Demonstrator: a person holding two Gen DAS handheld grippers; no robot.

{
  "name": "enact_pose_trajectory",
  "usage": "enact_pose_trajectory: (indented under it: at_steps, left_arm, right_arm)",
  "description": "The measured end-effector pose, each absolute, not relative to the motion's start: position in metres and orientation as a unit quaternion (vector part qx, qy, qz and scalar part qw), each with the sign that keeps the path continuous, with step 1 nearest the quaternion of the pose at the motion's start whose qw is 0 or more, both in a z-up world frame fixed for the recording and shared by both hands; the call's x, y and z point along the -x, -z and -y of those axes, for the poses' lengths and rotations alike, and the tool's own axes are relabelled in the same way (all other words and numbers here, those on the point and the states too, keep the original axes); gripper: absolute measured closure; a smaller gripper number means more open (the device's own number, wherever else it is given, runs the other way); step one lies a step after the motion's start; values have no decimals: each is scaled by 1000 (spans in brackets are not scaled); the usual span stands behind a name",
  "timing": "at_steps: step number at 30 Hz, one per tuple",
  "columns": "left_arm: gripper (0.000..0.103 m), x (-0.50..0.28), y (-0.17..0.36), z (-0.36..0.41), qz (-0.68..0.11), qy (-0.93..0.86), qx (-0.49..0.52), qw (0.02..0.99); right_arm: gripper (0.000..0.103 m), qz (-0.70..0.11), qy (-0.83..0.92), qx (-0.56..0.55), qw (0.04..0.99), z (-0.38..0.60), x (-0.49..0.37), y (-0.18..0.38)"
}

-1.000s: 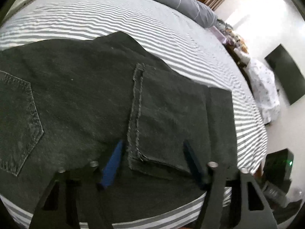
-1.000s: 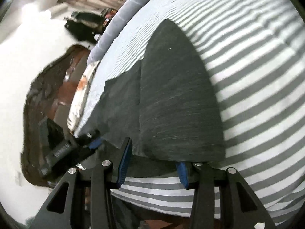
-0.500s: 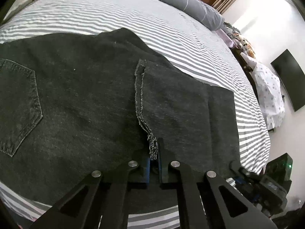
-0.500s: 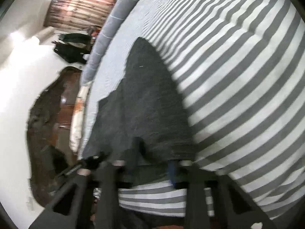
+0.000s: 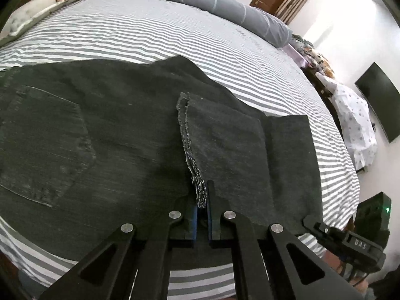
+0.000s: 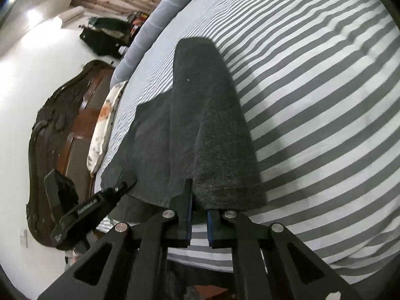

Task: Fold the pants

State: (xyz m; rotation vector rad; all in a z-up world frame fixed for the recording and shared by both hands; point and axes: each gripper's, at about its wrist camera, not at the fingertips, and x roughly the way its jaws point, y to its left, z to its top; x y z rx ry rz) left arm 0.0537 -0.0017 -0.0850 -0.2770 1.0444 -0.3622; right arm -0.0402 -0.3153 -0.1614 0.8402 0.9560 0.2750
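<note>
Left wrist view: dark grey denim pants (image 5: 130, 135) lie flat across the grey-and-white striped bed (image 5: 155, 37), filling the frame's middle. Left gripper (image 5: 202, 200) at bottom centre, fingers clamped on the frayed leg hem (image 5: 190, 155).

Right wrist view: right gripper (image 6: 200, 207) at bottom centre, fingers just closing, pinching the pants' folded edge (image 6: 225, 190); fabric tents slightly above the bed.
</note>
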Motion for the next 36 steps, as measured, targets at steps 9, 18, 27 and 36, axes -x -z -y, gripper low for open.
enact_pose_trajectory:
  at_steps: [9, 18, 27, 36]
  left_arm:
    - [98, -39, 71, 1, -440, 164, 54, 881]
    - [98, -39, 98, -3, -451, 152, 34, 879]
    - [92, -43, 93, -6, -460, 149, 44, 874]
    - [84, -48, 49, -27, -415, 140, 55, 897]
  right_arm:
    - [91, -478, -133, -362, 789, 291, 26, 175]
    - [91, -489, -127, -367, 781, 290, 22, 179]
    - [73, -524, -128, -308, 784, 278, 24, 163]
    - [69, -521, -213, -205, 801, 253, 35, 106]
